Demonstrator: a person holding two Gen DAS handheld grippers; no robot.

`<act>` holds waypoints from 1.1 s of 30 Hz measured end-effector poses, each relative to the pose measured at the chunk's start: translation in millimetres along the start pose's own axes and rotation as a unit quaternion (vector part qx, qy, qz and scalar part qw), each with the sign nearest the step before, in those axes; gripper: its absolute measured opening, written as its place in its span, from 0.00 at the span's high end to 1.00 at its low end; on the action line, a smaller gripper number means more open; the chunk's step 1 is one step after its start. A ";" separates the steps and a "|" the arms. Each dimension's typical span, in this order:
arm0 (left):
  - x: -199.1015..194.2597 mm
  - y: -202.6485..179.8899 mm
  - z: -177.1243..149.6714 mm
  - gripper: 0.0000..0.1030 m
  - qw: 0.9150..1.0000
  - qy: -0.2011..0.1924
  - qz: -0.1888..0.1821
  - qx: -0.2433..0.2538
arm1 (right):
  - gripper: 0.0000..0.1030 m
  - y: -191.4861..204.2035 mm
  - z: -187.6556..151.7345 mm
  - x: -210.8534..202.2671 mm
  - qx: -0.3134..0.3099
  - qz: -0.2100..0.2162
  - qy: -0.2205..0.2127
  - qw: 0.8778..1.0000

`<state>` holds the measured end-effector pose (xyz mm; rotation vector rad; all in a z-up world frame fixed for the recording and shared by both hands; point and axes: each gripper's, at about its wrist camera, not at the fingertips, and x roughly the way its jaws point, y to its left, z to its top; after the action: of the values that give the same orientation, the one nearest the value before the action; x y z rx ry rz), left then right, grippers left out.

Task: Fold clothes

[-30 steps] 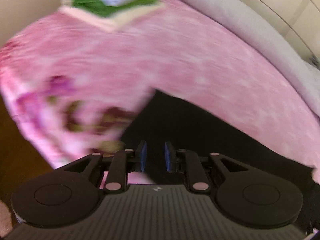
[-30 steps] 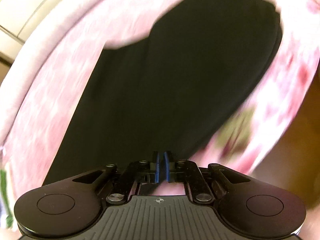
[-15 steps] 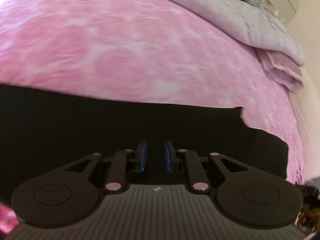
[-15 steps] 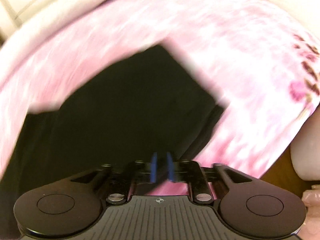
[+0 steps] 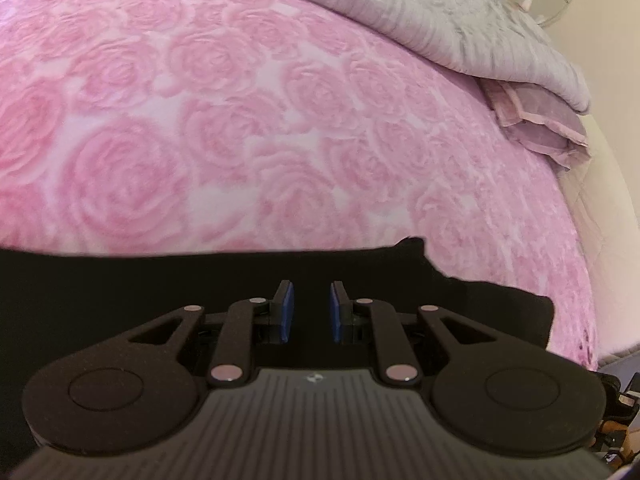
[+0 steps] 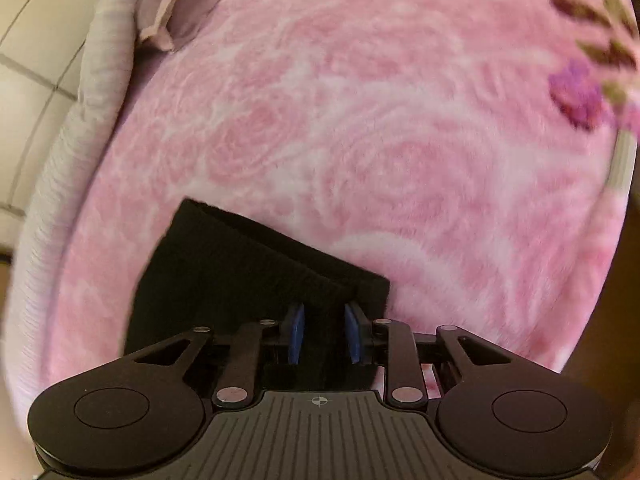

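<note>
A black garment (image 5: 120, 292) lies flat on a pink rose-patterned blanket (image 5: 240, 120) that covers the bed. In the left wrist view, its far edge runs nearly straight across the picture, with a small notch and a step down toward the right, where a narrower part ends in a squared corner near the blanket's edge. The left gripper (image 5: 310, 312) sits low over the garment, its blue-padded fingers (image 5: 286, 312) parted by a moderate gap with only the dark cloth seen beneath; nothing is pinched between them. In the right wrist view, the garment (image 6: 224, 264) appears as a folded dark panel with a raised ridge of cloth running diagonally toward the right gripper (image 6: 323, 334). That gripper's blue pads (image 6: 297, 334) stand apart, and the ridge of black fabric lies in the gap between them; whether the pads press on it cannot be told. A grey quilt (image 5: 460, 24) is bunched along the far side of the bed, with a folded mauve cloth (image 5: 536, 128) beneath its end.
</note>
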<state>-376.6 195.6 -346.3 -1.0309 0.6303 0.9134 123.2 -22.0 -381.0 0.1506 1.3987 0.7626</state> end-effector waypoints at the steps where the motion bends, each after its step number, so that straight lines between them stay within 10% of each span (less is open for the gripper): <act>1: 3.0 -2.9 3.9 0.86 1.000 0.001 -0.007 0.006 | 0.74 -4.0 2.8 -8.2 0.004 0.010 0.003 1.000; 4: 14.9 -13.5 16.5 0.86 0.999 0.014 -0.035 0.030 | 0.92 -2.2 3.5 -19.0 -0.058 -0.014 0.001 0.998; 9: 39.2 -33.4 38.6 0.84 0.990 0.061 -0.086 0.093 | 0.92 1.1 7.4 -25.9 -0.113 -0.045 0.023 0.992; 17: 110.2 -42.9 71.3 0.66 0.957 0.182 -0.141 0.176 | 0.56 50.1 32.9 -27.6 -0.211 -0.025 0.003 0.977; 23: 135.3 -39.8 58.4 0.66 0.922 0.278 -0.166 0.212 | 0.49 69.8 40.9 -0.3 -0.275 0.003 0.013 0.961; 30: 166.4 -46.8 64.6 0.66 0.916 0.280 -0.254 0.132 | 0.49 51.5 30.3 26.1 -0.275 -0.010 0.066 0.959; 33: 166.5 -46.4 68.3 0.72 0.931 0.240 -0.249 0.120 | 0.50 44.4 28.4 27.1 -0.267 -0.010 0.068 0.961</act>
<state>-252.3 303.8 -432.2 -1.1265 0.8107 0.1270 131.3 36.3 -374.4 -0.3413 1.2726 1.1223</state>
